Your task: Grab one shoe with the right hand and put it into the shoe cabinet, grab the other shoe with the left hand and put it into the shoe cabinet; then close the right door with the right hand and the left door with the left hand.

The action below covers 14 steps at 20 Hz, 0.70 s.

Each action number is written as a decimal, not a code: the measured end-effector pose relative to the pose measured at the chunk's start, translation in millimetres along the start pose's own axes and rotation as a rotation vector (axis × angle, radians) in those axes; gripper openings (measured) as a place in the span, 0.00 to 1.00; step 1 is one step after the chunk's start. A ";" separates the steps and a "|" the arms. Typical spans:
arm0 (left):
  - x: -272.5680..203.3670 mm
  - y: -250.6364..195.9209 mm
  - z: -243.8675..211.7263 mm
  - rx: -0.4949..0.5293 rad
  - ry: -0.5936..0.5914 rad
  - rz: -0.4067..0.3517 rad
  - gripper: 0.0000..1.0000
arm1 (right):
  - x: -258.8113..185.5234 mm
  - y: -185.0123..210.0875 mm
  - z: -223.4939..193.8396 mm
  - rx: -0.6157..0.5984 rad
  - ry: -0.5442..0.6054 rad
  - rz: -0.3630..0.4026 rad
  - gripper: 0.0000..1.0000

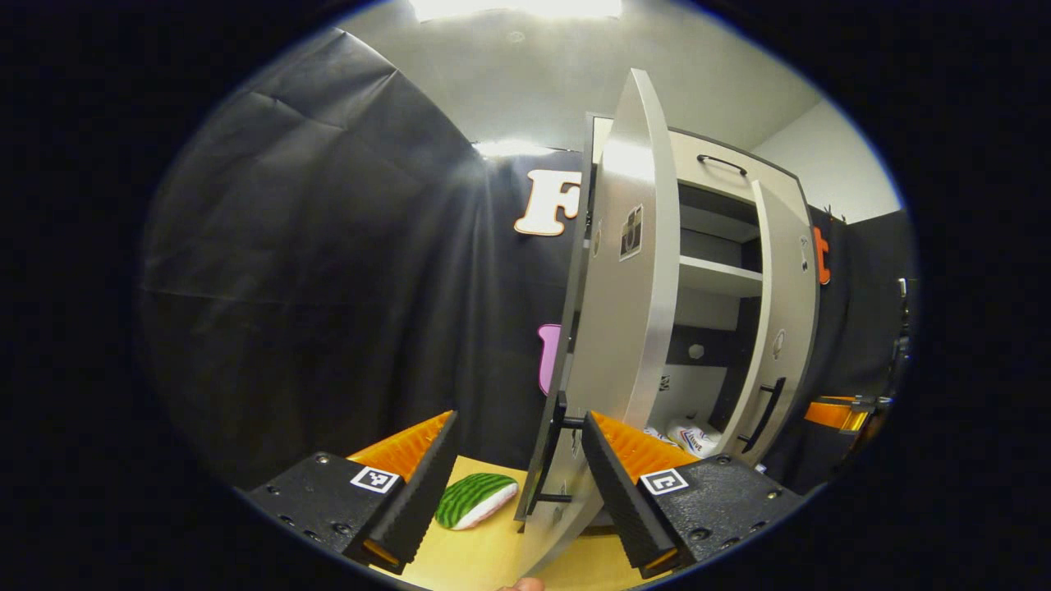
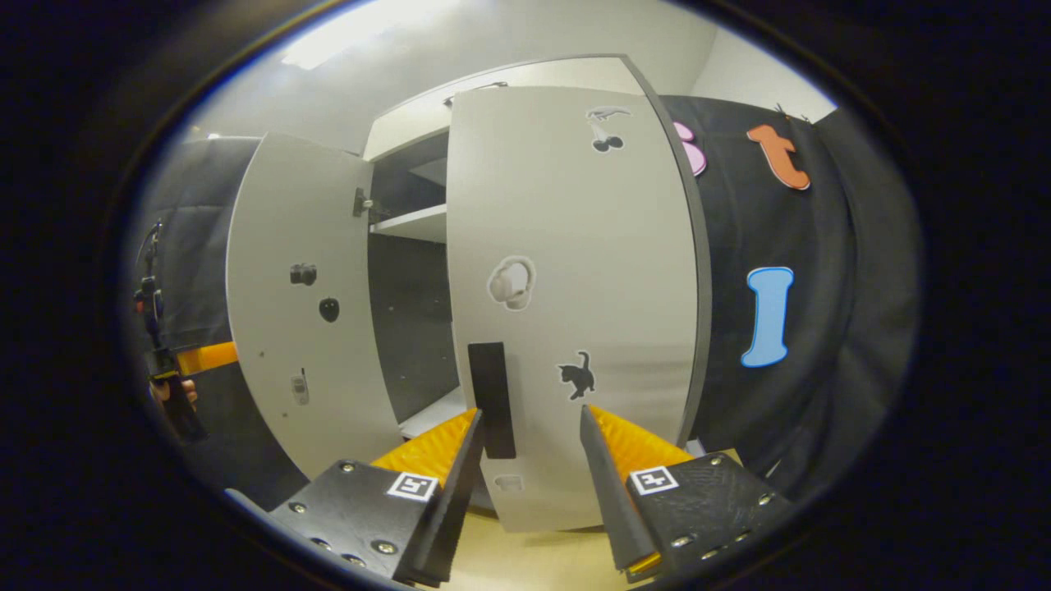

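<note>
The shoe cabinet [image 1: 722, 279] stands with both doors ajar. Two white shoes with coloured stripes [image 1: 692, 437] lie on its bottom shelf. The left door [image 1: 628, 279] is seen nearly edge-on, and its black handle [image 1: 552, 460] sits just inside my left gripper's right finger. My left gripper [image 1: 519, 420] is open and holds nothing. In the right gripper view the right door [image 2: 575, 287] faces me close up. Its black handle [image 2: 493, 400] stands between the fingers of my open right gripper [image 2: 530, 412]. The left door [image 2: 304, 304] hangs open beyond it.
A green striped watermelon-slice toy [image 1: 476, 499] lies on the wooden tabletop [image 1: 484, 558] left of the cabinet. The other gripper [image 1: 846, 410] shows past the right door's edge. A hand with the other gripper [image 2: 168, 373] shows at far left. Black cloth walls surround the cabinet.
</note>
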<state>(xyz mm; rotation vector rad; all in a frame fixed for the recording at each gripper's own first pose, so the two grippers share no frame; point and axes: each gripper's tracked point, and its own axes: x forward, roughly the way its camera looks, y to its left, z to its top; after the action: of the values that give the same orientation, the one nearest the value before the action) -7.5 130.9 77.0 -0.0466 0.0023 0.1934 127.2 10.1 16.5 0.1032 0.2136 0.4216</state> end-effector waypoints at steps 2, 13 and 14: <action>0.7 -8.7 -2.1 -0.006 0.004 -0.035 0.91 | -0.5 0.9 -0.9 0.001 0.001 0.000 0.70; 12.3 -52.5 -9.6 -0.019 0.021 -0.172 0.91 | -9.1 -2.4 0.2 -0.009 0.006 -0.032 0.63; 14.1 -57.3 -10.4 -0.012 0.023 -0.181 0.91 | -11.5 -3.9 -0.1 -0.009 0.005 -0.038 0.63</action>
<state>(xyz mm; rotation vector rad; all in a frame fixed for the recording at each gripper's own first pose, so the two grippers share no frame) 17.4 76.9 69.1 -0.0604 0.0196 0.0122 118.5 1.8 17.9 0.0890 0.2178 0.3846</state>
